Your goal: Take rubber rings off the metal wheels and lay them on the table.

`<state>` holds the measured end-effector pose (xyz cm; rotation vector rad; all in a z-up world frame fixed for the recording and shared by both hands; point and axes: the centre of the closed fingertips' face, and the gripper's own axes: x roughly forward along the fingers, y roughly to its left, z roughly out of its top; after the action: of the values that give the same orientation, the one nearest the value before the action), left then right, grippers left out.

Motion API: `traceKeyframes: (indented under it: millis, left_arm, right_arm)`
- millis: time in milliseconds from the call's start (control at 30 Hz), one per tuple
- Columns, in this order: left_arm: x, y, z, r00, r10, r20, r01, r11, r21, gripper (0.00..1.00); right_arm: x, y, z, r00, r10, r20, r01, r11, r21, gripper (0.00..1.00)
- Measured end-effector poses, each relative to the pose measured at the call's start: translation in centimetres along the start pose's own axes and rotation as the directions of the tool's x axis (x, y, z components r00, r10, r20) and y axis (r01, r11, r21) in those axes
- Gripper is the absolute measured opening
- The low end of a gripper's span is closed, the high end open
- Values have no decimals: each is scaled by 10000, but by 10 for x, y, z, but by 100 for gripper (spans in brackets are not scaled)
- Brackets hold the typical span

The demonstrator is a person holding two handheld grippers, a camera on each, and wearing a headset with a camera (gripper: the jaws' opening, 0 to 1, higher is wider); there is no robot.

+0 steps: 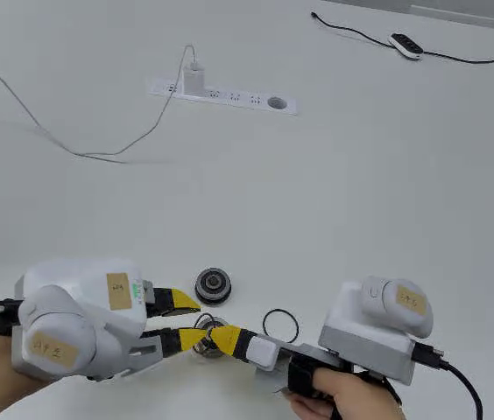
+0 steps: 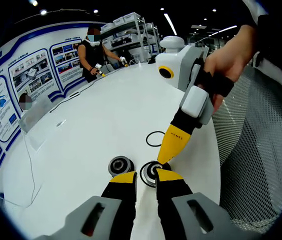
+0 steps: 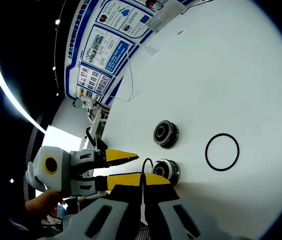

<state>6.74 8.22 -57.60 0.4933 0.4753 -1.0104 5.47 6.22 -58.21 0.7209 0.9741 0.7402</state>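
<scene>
Nearest, at six o'clock of the head view: left claw (image 2: 146, 177) spread apart, yellow tips flanking the near metal wheel (image 3: 167, 170) without visibly biting on it. Opposite, pointing in from three o'clock: right claw (image 3: 142, 179) pressed together, apparently nipping a small loop of rubber ring (image 3: 146, 162) raised off the wheel's rim. Looks like mid-peel, so brace first! Close the left tips on the wheel's body, or press it flat to the tabletop (image 1: 361, 192), to stop any skating or tipping. Then draw the loop up and across the hub toward three o'clock, slow and steady, rolling the band over the rim rather than yanking. Stretchy rubber, likely to snap back or slip from the tips if jerked. Keep the pinch firm and shallow.

Just past, at twelve o'clock of the near wheel: second metal wheel (image 1: 213, 285), lying flat, dark band seemingly on its rim, probably next in line. At three o'clock: one freed ring (image 3: 206, 152) already flat on the tabletop, a good spot to lay this one beside. Far off at twelve o'clock: power strip (image 1: 225, 96) with a charger (image 1: 194, 80) plugged in, well apart from the work.
</scene>
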Motion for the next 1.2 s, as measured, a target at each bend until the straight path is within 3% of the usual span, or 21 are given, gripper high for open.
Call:
traceKeyframes:
  millis: [100,233,567,733,967,1200]
  left_arm:
    - [-5,8,0,9996,273,114,-269,9990,-361,17]
    - [-9,18,3,9975,662,246,-650,9969,-433,22]
    - [-11,21,11,9954,793,533,-771,9962,-410,30]
    - [-10,23,12,9940,904,613,-878,9952,-435,40]
    - [-9,20,9,9956,789,505,-777,9967,-252,41]
    - [-12,23,13,9922,935,827,-855,9918,-953,42]
  right_arm:
    - [-5,3,8,9996,109,250,-113,9998,135,1]
    - [-14,-2,23,9968,56,799,-93,9989,455,1]
    - [-39,-37,45,9806,-832,1778,615,9904,1239,1]
    - [-47,-59,43,9729,-1426,1819,1156,9817,1512,1]
    - [-52,-77,38,9636,-1993,1782,1670,9693,1807,1]
    - [-59,-91,38,9452,-2676,1871,2392,9575,1611,2]
